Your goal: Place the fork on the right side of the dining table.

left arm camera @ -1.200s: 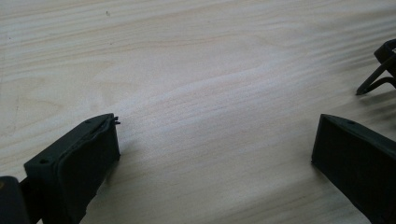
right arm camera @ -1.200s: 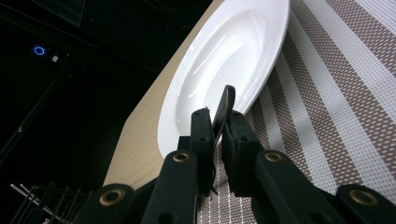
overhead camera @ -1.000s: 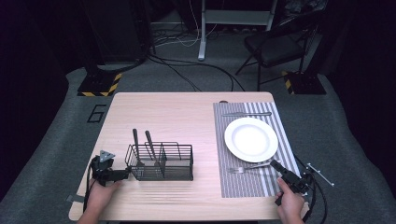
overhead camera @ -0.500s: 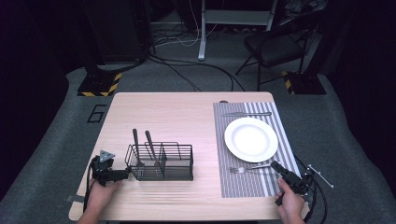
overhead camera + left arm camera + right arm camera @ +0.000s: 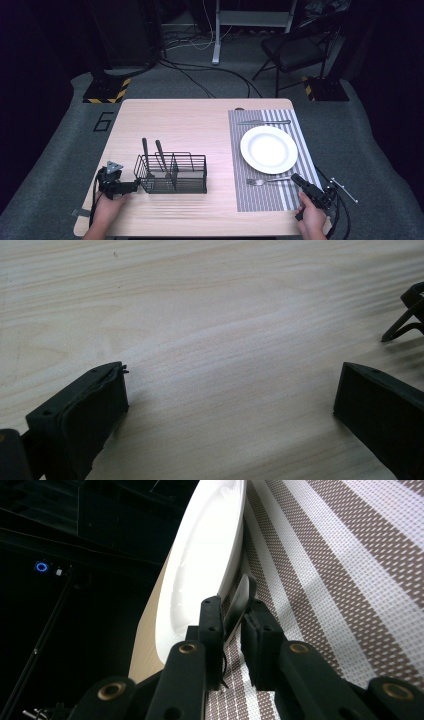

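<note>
A silver fork (image 5: 265,180) lies on the striped placemat (image 5: 260,197) just below a white plate (image 5: 268,149). My right gripper (image 5: 295,177) is at the end of the fork's handle. In the right gripper view the jaws (image 5: 234,610) are shut on the thin fork handle (image 5: 242,592), with the plate (image 5: 200,565) rising just beyond it. My left gripper (image 5: 134,186) rests on the wooden table (image 5: 175,120), touching the left side of a black wire basket (image 5: 172,175). It is open (image 5: 232,385) over bare wood, with nothing between the jaws.
Two dark-handled utensils (image 5: 145,150) stand in the basket's left compartments. A knife (image 5: 263,122) lies on the mat behind the plate. A corner of the basket (image 5: 410,310) shows in the left gripper view. Cables, a chair and dark floor surround the table.
</note>
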Demonstrator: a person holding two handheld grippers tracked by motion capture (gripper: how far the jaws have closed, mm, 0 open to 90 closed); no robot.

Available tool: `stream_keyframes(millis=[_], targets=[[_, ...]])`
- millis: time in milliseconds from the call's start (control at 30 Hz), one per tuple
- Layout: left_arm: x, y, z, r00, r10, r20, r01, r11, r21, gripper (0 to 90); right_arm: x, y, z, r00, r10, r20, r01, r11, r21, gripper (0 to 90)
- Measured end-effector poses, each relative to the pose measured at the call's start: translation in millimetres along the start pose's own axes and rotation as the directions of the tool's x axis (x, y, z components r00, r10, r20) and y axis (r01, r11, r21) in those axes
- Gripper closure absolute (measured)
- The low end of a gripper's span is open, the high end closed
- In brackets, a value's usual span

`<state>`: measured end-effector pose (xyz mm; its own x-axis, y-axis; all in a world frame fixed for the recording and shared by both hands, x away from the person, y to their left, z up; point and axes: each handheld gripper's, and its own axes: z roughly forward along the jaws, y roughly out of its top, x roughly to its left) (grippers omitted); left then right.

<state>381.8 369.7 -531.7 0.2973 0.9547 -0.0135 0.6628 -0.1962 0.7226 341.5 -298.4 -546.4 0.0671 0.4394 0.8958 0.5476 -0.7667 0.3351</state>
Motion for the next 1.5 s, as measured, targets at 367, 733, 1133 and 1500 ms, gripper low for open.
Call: stream_keyframes(millis=[367,733,1133,1500], targets=[[0.0,0.0,0.0,1.0,0.0,0.0,0.0,1.0,0.0,0.4,0.7,1.0,-5.2,0.9985,-0.013,0.052,0.015,0.999,-0.04,78.3],[0.0,0.0,0.0,1.0,0.0,0.0,0.0,1.0,0.0,0.4,-0.8,1.7,-7.0,0.9958,-0.008,0.092,0.012,0.999,-0.044,74.3],[0.0,0.0,0.0,1.0,0.0,0.0,0.0,1.0,0.0,0.4,8.7,1.8,-9.6,0.9839,-0.081,0.159,0.092,0.994,-0.062,68.8],[0.0,0.0,0.0,1.0,0.0,0.0,0.0,1.0,0.0,0.4,11.7,3.1,-14.0,0.9717,-0.113,0.208,0.133,0.987,-0.089,66.7]])
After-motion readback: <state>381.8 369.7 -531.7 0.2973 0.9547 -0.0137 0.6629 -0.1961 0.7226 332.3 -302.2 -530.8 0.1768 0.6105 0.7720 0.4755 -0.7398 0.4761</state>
